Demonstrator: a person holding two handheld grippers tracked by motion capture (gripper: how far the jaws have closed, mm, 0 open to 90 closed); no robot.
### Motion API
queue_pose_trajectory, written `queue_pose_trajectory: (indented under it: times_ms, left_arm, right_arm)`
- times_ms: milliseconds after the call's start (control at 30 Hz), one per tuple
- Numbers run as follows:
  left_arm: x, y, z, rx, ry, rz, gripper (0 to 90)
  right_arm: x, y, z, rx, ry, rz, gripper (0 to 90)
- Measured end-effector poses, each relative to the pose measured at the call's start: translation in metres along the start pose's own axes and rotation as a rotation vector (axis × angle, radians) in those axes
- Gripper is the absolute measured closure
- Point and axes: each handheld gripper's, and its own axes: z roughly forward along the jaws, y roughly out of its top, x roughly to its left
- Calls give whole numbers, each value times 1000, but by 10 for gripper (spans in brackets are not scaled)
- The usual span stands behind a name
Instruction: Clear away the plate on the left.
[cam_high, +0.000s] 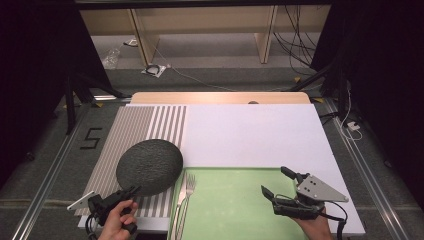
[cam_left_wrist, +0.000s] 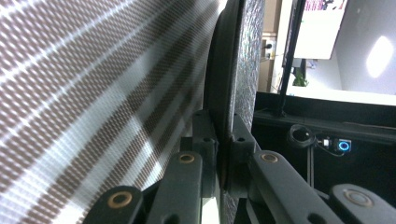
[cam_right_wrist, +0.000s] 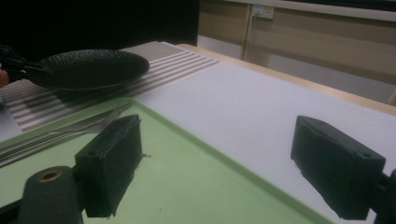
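Plate (cam_high: 149, 166), dark, round and rough-textured, sits over the near right part of the striped placemat (cam_high: 132, 131), its right edge close to the green tray (cam_high: 235, 205); the left gripper (cam_high: 131, 192) has it by the near rim, jaws clenched on that edge, and in the left gripper view the rim runs straight up between the 2 black jaws with the striped cloth behind it, so the hold is an edge pinch rather than a scoop from below; that makes sense for a shallow plate, since the rim is the 1 part thin enough for the jaws to close on; from the right gripper view the plate (cam_right_wrist: 88, 69) looks level and perhaps slightly raised above the cloth, though I cannot tell whether its far side touches the mat; a rim pinch at 1 side leaves the plate's weight hanging out beyond the jaws, so I judge it could tip or slip if moved fast; the right gripper (cam_high: 274, 181) hovers over the right half of the green tray with its jaws spread wide and nothing between them, seemingly kept ready and out of the plate's way; 2 forks (cam_high: 185, 195) lie side by side along the tray's left edge, tines pointing away from the person, just right of the plate, which suggests a place setting where the plate is meant to land beside them.
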Motion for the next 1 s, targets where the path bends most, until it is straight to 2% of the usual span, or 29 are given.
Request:
queue_pose_trajectory:
  times_ms: [300, 567, 1000]
  left_arm:
    - [-5, -9, 3, 47, -12, 35, 855]
    - [-12, -21, 4, 76, -5, 58, 854]
    - [-21, -43, 9, 177, -14, 90, 853]
  right_arm:
    - [0, 0, 0, -1, -1, 4, 172]
    - [-1, -1, 0, 0, -1, 4, 172]
    - [-1, -1, 0, 2, -2, 4, 173]
